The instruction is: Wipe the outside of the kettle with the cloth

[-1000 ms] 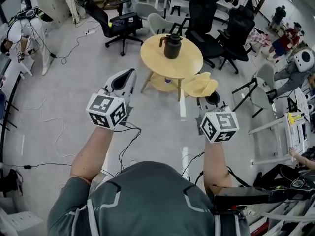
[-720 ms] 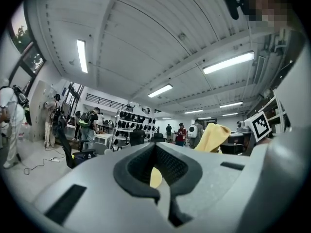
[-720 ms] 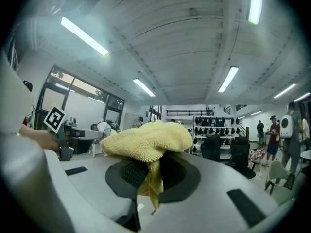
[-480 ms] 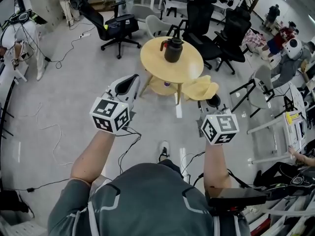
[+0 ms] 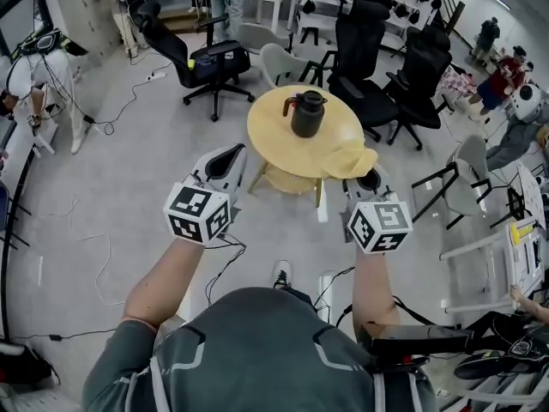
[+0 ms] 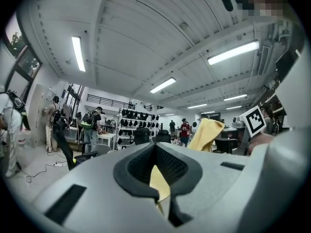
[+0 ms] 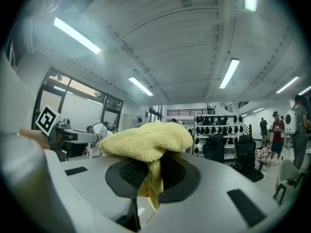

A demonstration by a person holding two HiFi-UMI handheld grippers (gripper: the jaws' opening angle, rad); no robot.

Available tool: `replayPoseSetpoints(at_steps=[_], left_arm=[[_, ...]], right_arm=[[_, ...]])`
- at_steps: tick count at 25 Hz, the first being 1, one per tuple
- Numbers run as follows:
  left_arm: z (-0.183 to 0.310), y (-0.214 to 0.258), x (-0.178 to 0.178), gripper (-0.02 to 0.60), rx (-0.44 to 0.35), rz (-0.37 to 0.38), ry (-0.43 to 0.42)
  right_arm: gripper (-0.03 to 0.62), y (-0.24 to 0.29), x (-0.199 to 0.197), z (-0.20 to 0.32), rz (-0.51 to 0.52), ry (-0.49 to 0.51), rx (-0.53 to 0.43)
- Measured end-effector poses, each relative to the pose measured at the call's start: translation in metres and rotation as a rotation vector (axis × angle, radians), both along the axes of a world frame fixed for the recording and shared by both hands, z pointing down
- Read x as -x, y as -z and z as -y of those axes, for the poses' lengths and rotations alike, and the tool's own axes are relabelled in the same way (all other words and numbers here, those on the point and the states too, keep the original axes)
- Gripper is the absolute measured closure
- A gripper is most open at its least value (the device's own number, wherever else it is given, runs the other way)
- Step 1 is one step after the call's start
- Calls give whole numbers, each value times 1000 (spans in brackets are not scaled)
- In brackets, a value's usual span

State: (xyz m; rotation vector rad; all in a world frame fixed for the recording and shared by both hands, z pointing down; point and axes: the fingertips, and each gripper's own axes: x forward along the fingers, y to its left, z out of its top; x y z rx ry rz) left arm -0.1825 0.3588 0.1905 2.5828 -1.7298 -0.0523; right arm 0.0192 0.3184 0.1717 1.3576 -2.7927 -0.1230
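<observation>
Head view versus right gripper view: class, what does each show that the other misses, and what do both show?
Head view only: the kettle on the table, and the left tongs. Right gripper view only: ceiling lights, and the right tongs with jaws clamped on the cloth. Both: the cloth and black chairs.
</observation>
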Motion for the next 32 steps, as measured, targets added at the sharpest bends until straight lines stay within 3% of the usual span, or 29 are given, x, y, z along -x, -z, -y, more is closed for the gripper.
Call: replayPoseSetpoints(at_steps=[10,18,26,32], left_arm=[[146,-7,-41,572,31,20,7],[229,-32,-57,572,110,54,-11],[290,-57,-48,572,133,50,-102],[360,-59,-25,572,123,61,-182]], right_arm=[[533,-8,-39,144,-7,22,6],[533,-27,-53,220,-5,12,47],[533,-42,-24,252,-21,-45,71],[533,-33,7,304,-12,-116,61]])
